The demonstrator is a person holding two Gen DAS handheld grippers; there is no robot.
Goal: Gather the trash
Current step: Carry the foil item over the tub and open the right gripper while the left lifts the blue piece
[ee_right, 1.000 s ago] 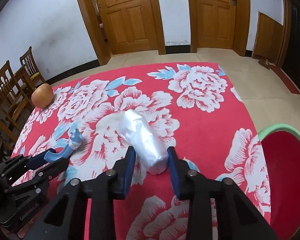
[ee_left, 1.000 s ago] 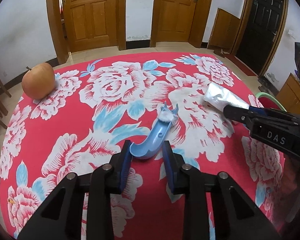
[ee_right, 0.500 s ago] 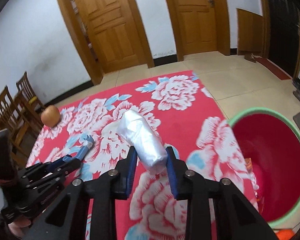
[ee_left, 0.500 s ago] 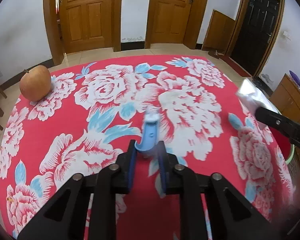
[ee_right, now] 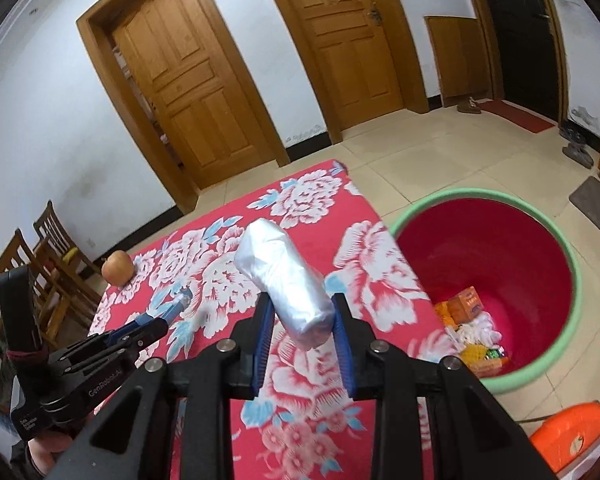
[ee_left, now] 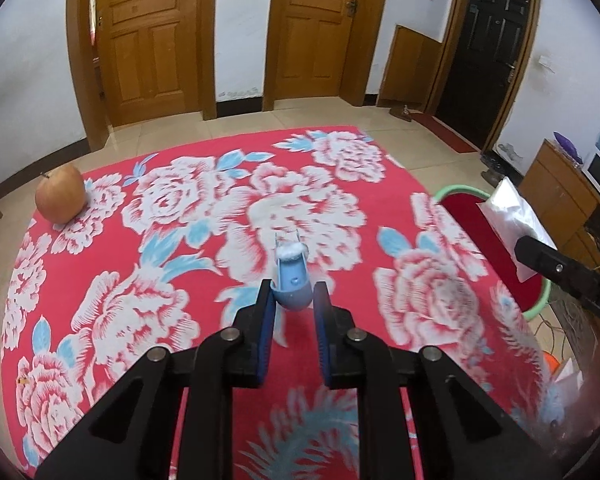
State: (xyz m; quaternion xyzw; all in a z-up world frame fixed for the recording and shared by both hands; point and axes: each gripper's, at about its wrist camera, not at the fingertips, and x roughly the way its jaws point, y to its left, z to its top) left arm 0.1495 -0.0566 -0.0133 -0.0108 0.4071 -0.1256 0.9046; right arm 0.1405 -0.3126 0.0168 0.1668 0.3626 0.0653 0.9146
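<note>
- Red floral cloth covers the worktop (ee_left: 204, 344), and both pieces of trash I carry are lifted clear of it; the cloth is soft, so anything I drop near its right edge may roll or slide off to the floor.
- Beside that right edge stands the red bin (ee_right: 556, 252) with the green rim, already holding some wrappers and tissue at its bottom. I judge the main risk is letting go too early: my right load is near the rim but, as far as I can tell, not yet over the opening.
- Right hand-held gripper (ee_right: 300, 320) is clamped on the silver wrapped roll (ee_right: 280, 268), gripping only its near end. Most of the roll sticks out forward, and the film looks slick, so it could tip or slip out as I swing it.
- An orange plastic thing (ee_right: 572, 432) lies on the floor just beside the bin; I cannot tell what it is. It is not in my path.
- The apple (ee_left: 60, 194) sits near the far left corner of the worktop, well apart from both loads, and looks like no trash to me.
- Left hand-held gripper (ee_left: 293, 308) is closed on the rounded end of the blue plastic scoop (ee_left: 292, 280), with a white wad (ee_left: 290, 252) resting at its far tip. That wad looks loose; a tilt could shake it off before the bin.
</note>
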